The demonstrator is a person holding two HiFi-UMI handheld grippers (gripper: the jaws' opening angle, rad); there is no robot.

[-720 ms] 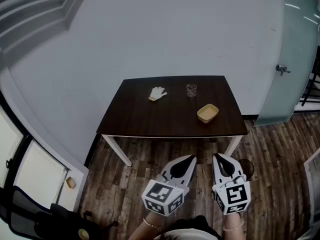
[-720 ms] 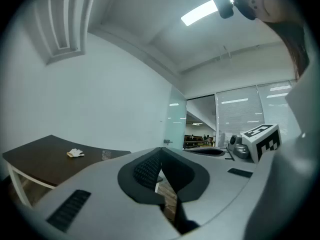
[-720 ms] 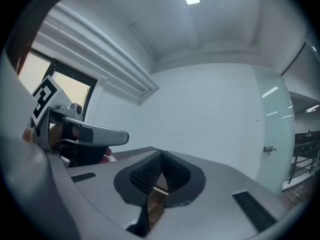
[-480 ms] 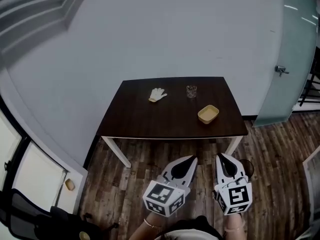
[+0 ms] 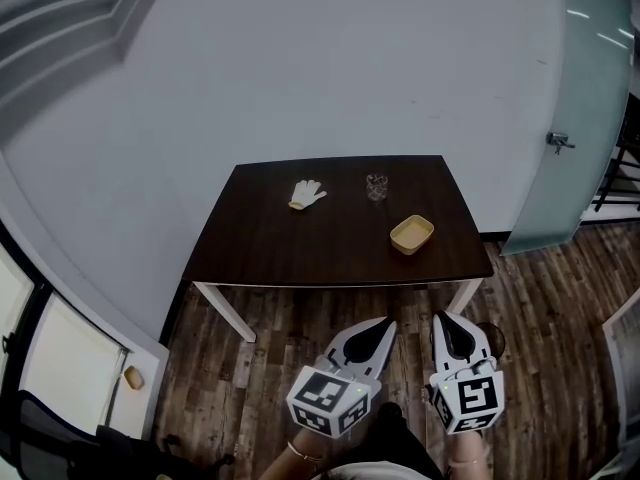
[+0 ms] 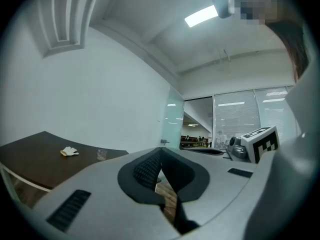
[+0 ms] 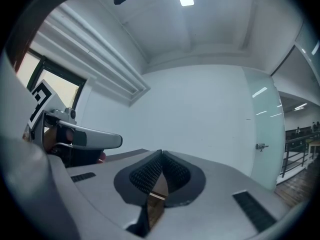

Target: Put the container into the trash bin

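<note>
Head view, table (image 5: 300,238): dark brown top on white legs.
Head view, container (image 5: 411,234): shallow tan tray, upright on the table's right part near the front edge; its inside shows only its own bare bottom.
Head view, glass (image 5: 376,186): small, clear, upright behind the container; contents too small to tell.
Head view, glove (image 5: 307,194): white, lying left of the glass.
Head view, left gripper (image 5: 386,322): over the floor (image 5: 270,368) in front of the table, well apart from the container.
Head view, right gripper (image 5: 441,316): just beside the left one.
Head view, dark round thing (image 5: 492,340): on the floor, partly behind the right gripper; I cannot tell whether it is the bin.
Left gripper view, jaws: closed tip to tip, holding nothing; glove and glass show at left.
Right gripper view, jaws: pressed together, gripping nothing.
</note>
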